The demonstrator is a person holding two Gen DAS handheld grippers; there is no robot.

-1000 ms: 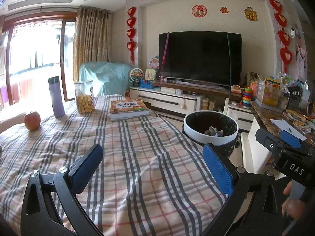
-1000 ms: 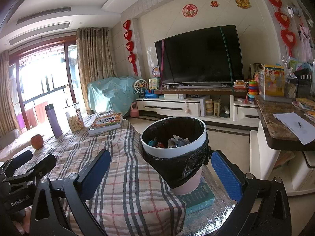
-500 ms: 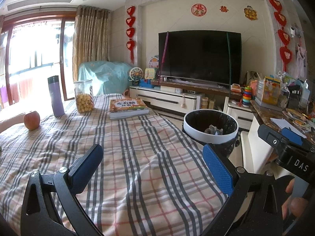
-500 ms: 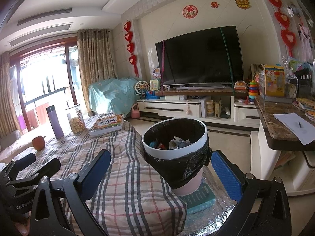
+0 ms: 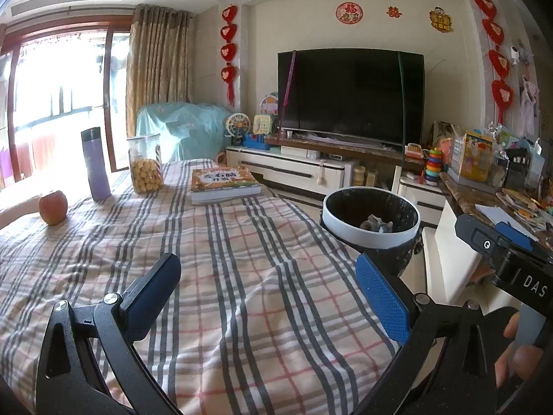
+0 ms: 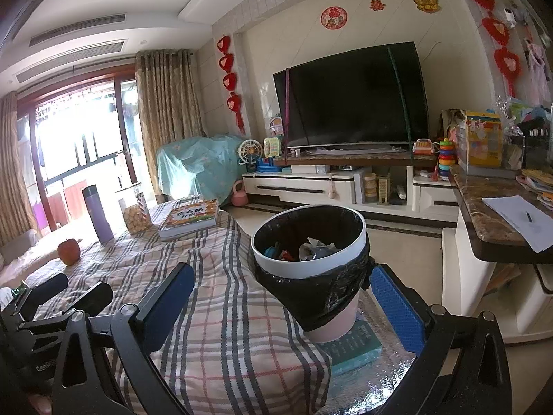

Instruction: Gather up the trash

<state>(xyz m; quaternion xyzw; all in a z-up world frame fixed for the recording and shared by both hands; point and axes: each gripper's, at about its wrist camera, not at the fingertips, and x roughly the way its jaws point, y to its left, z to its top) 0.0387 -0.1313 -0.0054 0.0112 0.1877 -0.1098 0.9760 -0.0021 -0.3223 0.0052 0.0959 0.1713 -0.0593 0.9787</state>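
A white trash bin (image 6: 308, 242) with a black liner stands beside the right end of the plaid-covered table (image 6: 221, 297), on a teal box. Crumpled trash (image 6: 316, 247) lies inside it; the bin also shows in the left wrist view (image 5: 371, 219). My right gripper (image 6: 280, 306) is open and empty, held just in front of the bin. My left gripper (image 5: 268, 292) is open and empty above the tablecloth (image 5: 221, 263). The right gripper's body appears in the left wrist view (image 5: 504, 259), and the left gripper in the right wrist view (image 6: 65, 294).
At the table's far end stand an apple (image 5: 53, 206), a purple flask (image 5: 95, 164), a jar of snacks (image 5: 145, 163) and a book (image 5: 224, 184). A marble counter (image 6: 497, 214) with papers is on the right. A TV (image 5: 350, 95) and its cabinet are behind.
Both grippers have drawn back and up slightly, so the bin looks a little farther away. Both stay open and empty.
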